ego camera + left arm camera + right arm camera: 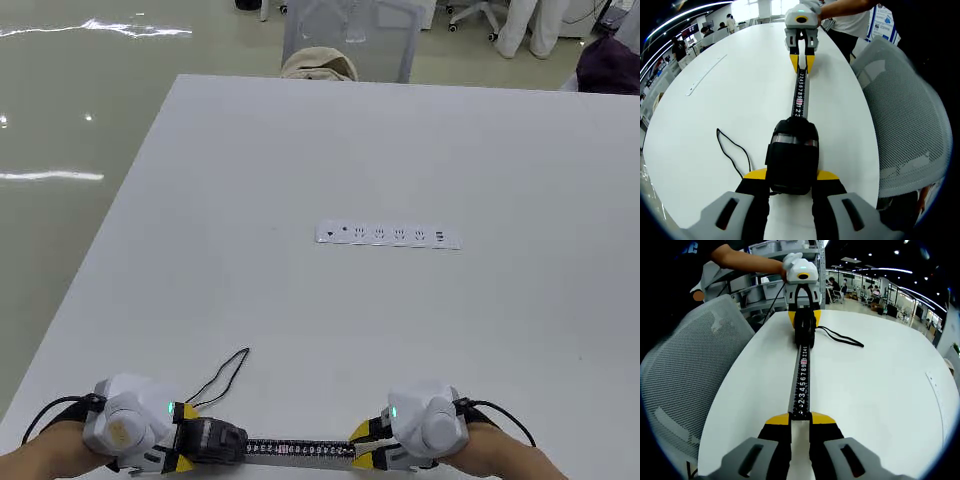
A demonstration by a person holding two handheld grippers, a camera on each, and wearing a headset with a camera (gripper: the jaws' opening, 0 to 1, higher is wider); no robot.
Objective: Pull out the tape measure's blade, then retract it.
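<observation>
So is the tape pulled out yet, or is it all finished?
Partly out: the blade stretches between the grippers, numbers showing. The left gripper is clamped on the black tape measure case and the right gripper pinches the blade's tip. Left to do: letting the blade slide back into the case.

Tip of the blade (801,385) hidden between the jaws of the right claw (800,419), sides of the tape measure case (792,155) covered by the left claw (792,175), both claws cut off at the head view's bottom edge, power strip (388,235) markings too small to be read, chair (345,40) cropped at the top
</observation>
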